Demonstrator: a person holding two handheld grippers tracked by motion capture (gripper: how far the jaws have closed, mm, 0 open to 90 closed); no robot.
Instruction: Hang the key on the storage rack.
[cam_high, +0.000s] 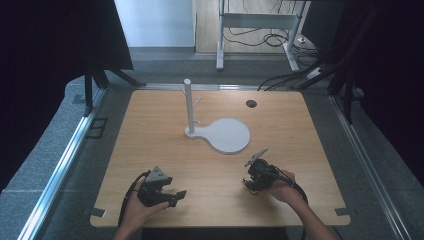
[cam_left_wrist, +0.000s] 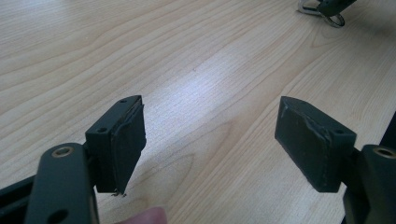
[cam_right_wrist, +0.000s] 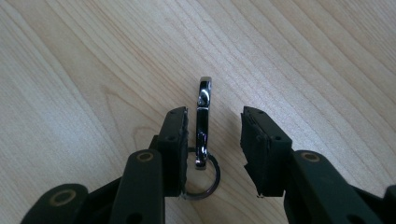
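A matt black right gripper is seen from its own view, its jaws blocky and faced with dull rubbery pads that are frayed at the edges. Between them a metal key clip is laid flat on the table — a slim polished clasp, mirror-bright, with a thin wire ring at its near end. The clasp is set closer to the left pad, just beside it or perhaps touching; a clear gap is left to the right pad. The ring is partly tucked under the left jaw. The jaws are held partly apart around the clip, and no clamping on it is seen. The table is pale wood-grain laminate, smooth, with a soft sheen.

In the high view the right gripper is held low over the near right part of the table by the right hand.

The left gripper is spread wide, its worn pads well apart, with only bare table between them. In its view the key clip is glimpsed far off at the top edge, under the dark tip of the other gripper.

Farther out, beyond both grippers, a white stand is placed near the table's middle — a round flat base with an upright post bearing short pegs.
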